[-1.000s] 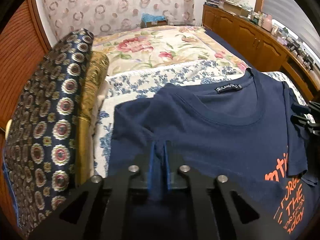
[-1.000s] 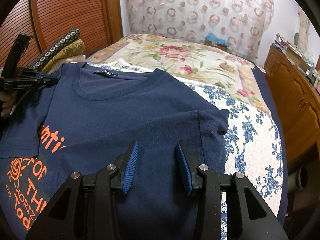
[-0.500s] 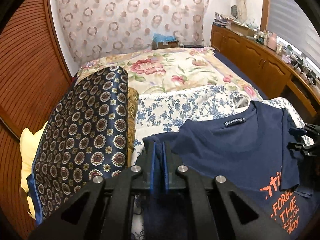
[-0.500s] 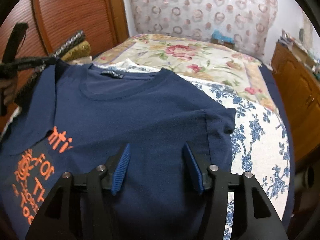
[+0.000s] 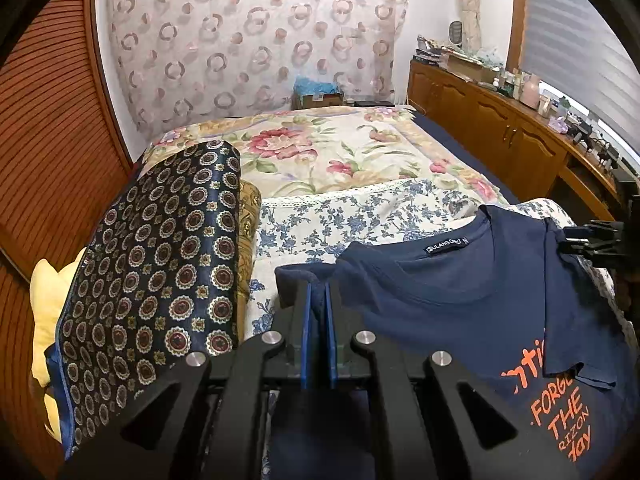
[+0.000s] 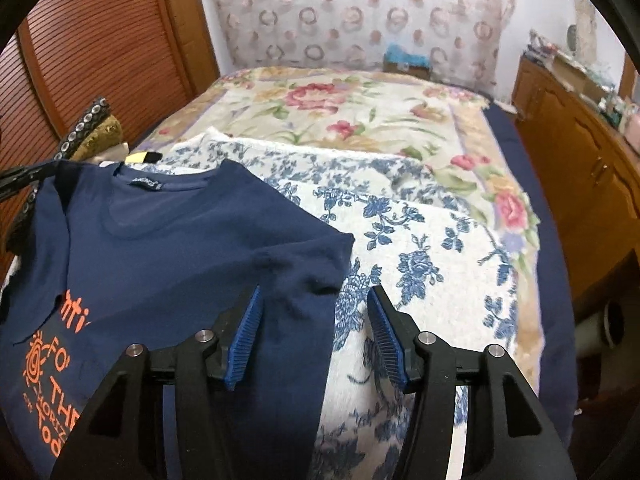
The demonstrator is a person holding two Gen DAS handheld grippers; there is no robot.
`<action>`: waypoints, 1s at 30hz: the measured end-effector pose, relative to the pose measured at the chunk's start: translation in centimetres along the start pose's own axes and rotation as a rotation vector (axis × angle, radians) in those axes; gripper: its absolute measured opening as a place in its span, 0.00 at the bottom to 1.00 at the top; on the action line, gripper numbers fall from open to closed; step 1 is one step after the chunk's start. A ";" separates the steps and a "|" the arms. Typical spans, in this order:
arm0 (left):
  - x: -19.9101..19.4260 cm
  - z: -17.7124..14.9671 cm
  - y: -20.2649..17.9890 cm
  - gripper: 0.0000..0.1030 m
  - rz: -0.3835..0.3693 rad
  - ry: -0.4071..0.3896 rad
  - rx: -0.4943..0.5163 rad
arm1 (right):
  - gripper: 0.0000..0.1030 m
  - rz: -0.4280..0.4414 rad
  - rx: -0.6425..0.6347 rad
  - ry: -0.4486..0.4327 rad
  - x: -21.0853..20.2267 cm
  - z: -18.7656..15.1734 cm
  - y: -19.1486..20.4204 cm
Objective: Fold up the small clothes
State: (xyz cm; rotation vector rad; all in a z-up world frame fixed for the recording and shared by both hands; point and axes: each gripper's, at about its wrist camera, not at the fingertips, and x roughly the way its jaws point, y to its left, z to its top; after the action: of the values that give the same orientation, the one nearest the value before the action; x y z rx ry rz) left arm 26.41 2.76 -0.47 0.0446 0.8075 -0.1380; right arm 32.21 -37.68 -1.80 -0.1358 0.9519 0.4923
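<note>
A navy T-shirt (image 5: 460,292) with orange print lies on the blue-flowered cloth on the bed; it also shows in the right wrist view (image 6: 168,248). My left gripper (image 5: 316,300) is shut on the shirt's left sleeve and holds it up off the bed. My right gripper (image 6: 316,304) is open, its blue pads (image 6: 244,332) straddling the shirt's right side edge just below the sleeve. The other sleeve lies folded over the chest. The right gripper appears at the right edge of the left wrist view (image 5: 592,240).
A stack of patterned cushions (image 5: 160,272) stands at the left by the wooden slatted doors (image 6: 100,52). A floral bedspread (image 5: 320,148) covers the far bed. A wooden cabinet (image 5: 500,136) with clutter runs along the right.
My left gripper has pulled the sleeve up and to the left, away from the shirt body. My right gripper has shifted right, to the shirt's side edge, still open.
</note>
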 end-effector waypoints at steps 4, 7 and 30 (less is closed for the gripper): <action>-0.7 -0.5 -0.4 0.05 0.001 -0.016 0.008 | 0.52 -0.002 -0.074 0.015 1.1 0.4 1.2; -1.4 -0.7 -0.6 0.05 -0.007 -0.024 0.010 | 0.44 0.007 -0.100 0.008 1.3 0.3 1.9; -13.4 -6.4 -1.2 0.05 -0.029 -0.195 0.037 | 0.05 0.048 -0.151 -0.273 -12.1 -1.6 9.5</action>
State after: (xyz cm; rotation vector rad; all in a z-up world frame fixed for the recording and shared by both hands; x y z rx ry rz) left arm 12.51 3.55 4.84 0.0536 0.6106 -0.1823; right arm 20.89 -33.99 8.00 -0.1771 0.6517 0.6102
